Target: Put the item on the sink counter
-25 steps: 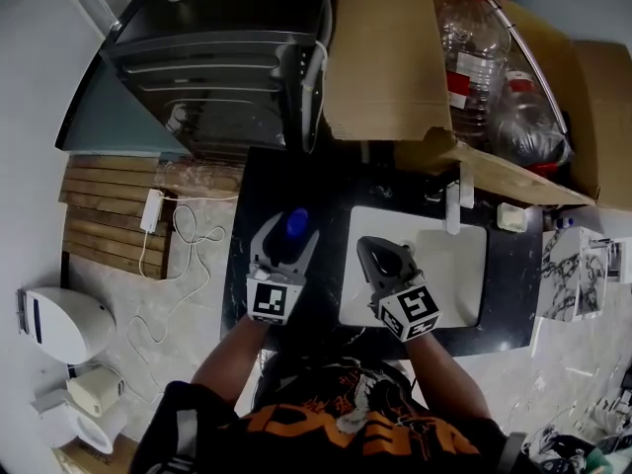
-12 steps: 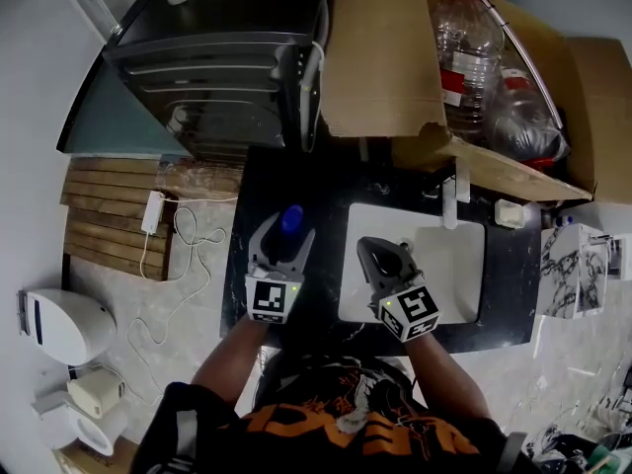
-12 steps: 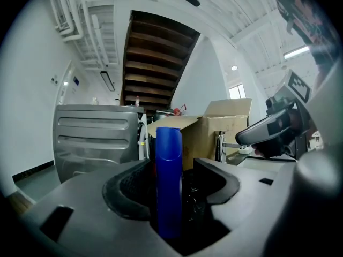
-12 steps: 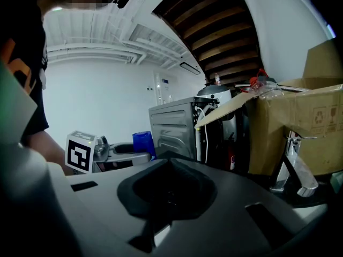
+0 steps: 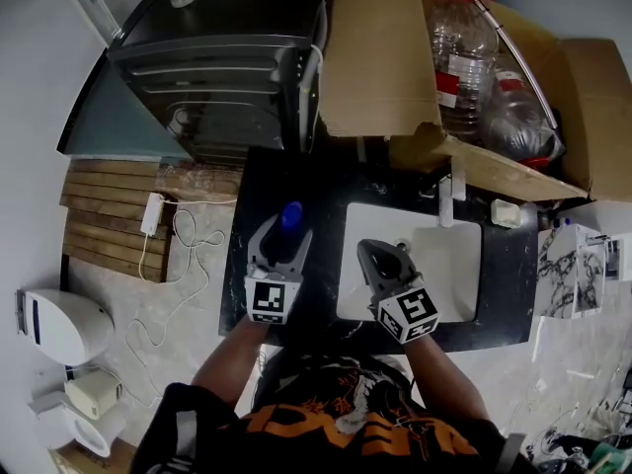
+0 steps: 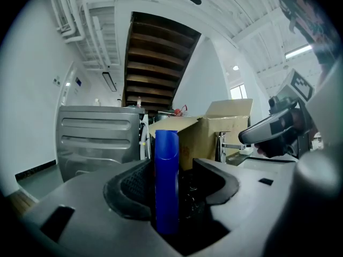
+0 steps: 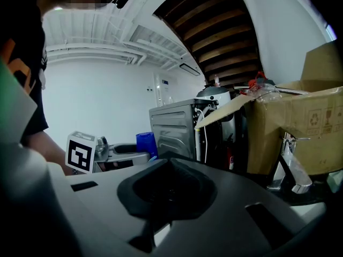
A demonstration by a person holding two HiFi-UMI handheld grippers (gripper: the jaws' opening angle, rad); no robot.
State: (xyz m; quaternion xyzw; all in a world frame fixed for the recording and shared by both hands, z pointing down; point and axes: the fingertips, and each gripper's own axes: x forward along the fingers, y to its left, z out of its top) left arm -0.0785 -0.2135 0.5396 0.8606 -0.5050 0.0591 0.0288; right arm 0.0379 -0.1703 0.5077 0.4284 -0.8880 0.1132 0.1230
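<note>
We've got the left gripper (image 5: 285, 233) round the blue bottle (image 5: 291, 216), left of centre on the black sink counter (image 5: 326, 257). Its jaws are wide, just been closing a bit, one pad w/ a gap, so we judge placing ~done, only backing off left. Right gripper (image 5: 385, 252) is shut & empty over the white basin (image 5: 446, 276); cardboard box (image 5: 380, 57) upper right.

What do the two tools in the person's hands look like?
Both the left tool and right tool are grey plastic with dark ribbed pads. Each carries a white cube printed with black square markers. The person wears a black shirt with orange print.
</note>
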